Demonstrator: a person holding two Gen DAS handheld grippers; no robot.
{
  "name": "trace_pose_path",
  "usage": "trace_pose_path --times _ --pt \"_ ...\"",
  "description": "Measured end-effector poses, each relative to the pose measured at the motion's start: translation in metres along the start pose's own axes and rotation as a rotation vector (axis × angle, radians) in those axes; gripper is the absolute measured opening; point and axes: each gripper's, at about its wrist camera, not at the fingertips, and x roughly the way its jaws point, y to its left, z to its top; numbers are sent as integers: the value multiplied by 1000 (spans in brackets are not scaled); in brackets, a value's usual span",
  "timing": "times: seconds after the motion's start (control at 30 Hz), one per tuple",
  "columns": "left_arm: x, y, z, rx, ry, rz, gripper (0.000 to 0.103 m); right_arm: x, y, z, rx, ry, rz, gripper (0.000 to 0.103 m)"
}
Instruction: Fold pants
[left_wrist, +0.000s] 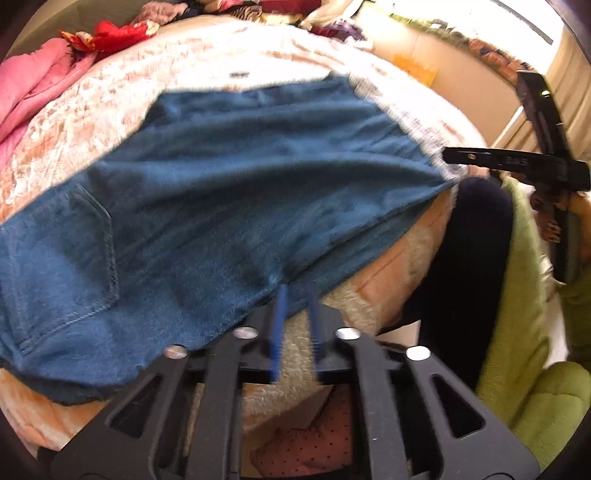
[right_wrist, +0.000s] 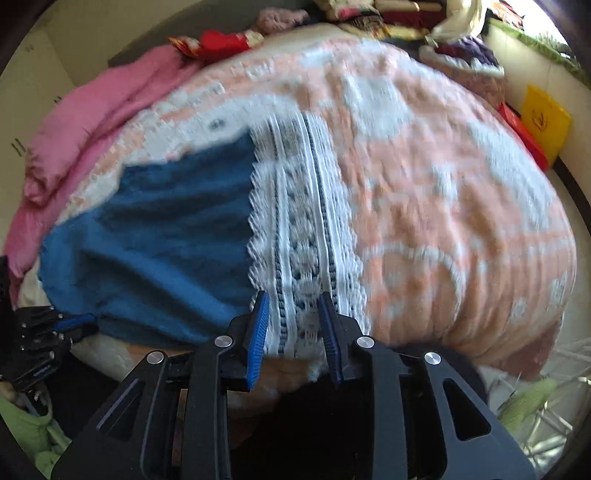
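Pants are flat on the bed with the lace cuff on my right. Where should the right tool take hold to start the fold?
Take the lace cuff of the blue pants at its near edge, coming in from the bed's front edge. That hem lies flat, right ahead of the open right tool, so one finger could slide under. The left tool is at the near edge mid-leg.

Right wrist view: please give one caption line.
Open right tongs above the white lace hem of blue pants on a bed.

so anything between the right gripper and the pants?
Nothing visible. The right gripper is open at the near edge of the bed, its fingers straddling the white lace hem of the pants. Only the blanket lies around them; the left gripper sits at the near denim edge.
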Motion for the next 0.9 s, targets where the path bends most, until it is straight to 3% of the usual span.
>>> trace_pose_path --times 0.07,0.2,0.37,0.5,0.63,0.67,0.73,0.77,0.8,0.9 --pt "-16 5 7 -8 -46 1 27 -13 -3 17 -26 -72 -12 41" --pt "-31 36 40 -55 -114 74 30 -9 -10 53 -57 -125 -12 44" --pt "-4 91 93 -158 -111 126 38 42 -19 104 -87 -71 24 47" --pt "29 113 117 -192 -69 112 51 70 -21 125 -108 -34 72 52" --pt "62 124 128 -216 -39 86 55 98 -25 133 -137 11 102 53" --pt "67 124 128 -225 -33 77 54 105 -29 133 -114 26 128 54" --pt "72 120 127 -220 -30 92 29 109 -34 130 -77 33 184 45" --pt "70 118 127 -212 -37 99 9 108 -35 130 -70 37 213 28" --pt "67 117 129 -210 -46 95 7 106 -37 129 -57 43 253 19" --pt "54 112 137 -193 -98 121 5 92 -33 133 -65 5 274 18"
